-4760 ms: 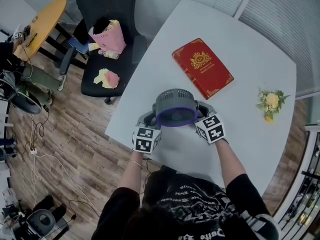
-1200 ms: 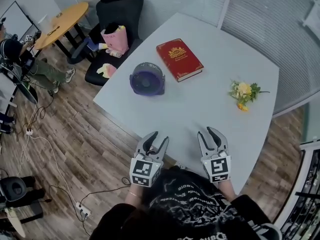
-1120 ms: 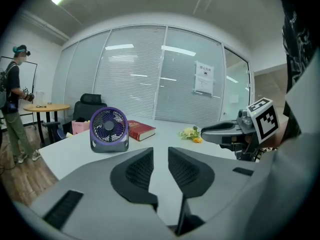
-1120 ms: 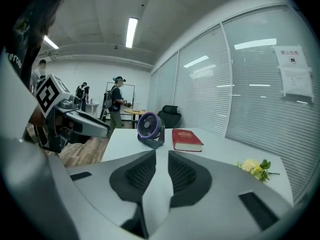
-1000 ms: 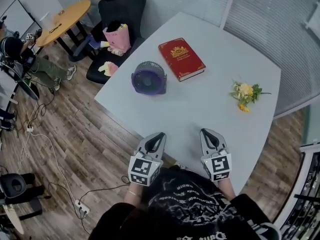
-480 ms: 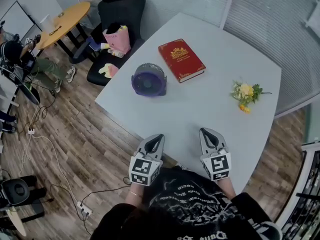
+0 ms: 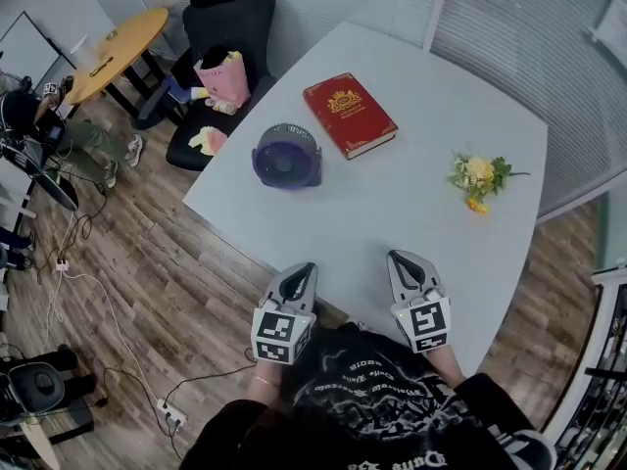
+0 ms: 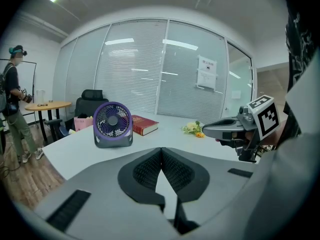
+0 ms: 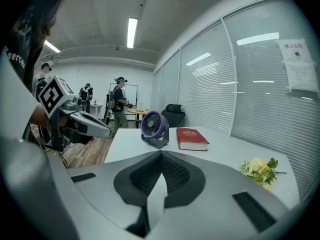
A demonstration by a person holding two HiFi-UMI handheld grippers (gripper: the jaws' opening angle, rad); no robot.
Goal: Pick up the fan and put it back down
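Fan: your small grey fan with the purple grille ring (image 7: 287, 155) stands upright on the white desk (image 7: 392, 213), near its left edge. Nothing touches it, and it is well apart from both claws.
Left claw: your left claw (image 7: 305, 268) is clenched, its ribbed black pads meeting with nothing between them. You hold it at the near edge of the desk, aimed roughly toward the fan.
Right claw: your right claw (image 7: 401, 259) is clenched as well, pads together and empty. It sits beside the left one, over the near edge of the desk.
Book: a red hardback book with gold ornament on its cover (image 7: 349, 115) lies flat just to the right of the fan. A narrow strip of desk shows between them.
Flowers: a small bunch of yellow flowers with green leaves (image 7: 478, 178) lies toward the right side of the desk, well apart from the book and the fan.
Chair: a black office chair (image 7: 220, 23) stands on the floor just off the far left side of the desk, with a pink bag (image 7: 224, 76) on its seat.
Floor: brown wood planks (image 7: 147, 253) lie to your left, with loose cables trailing across them.
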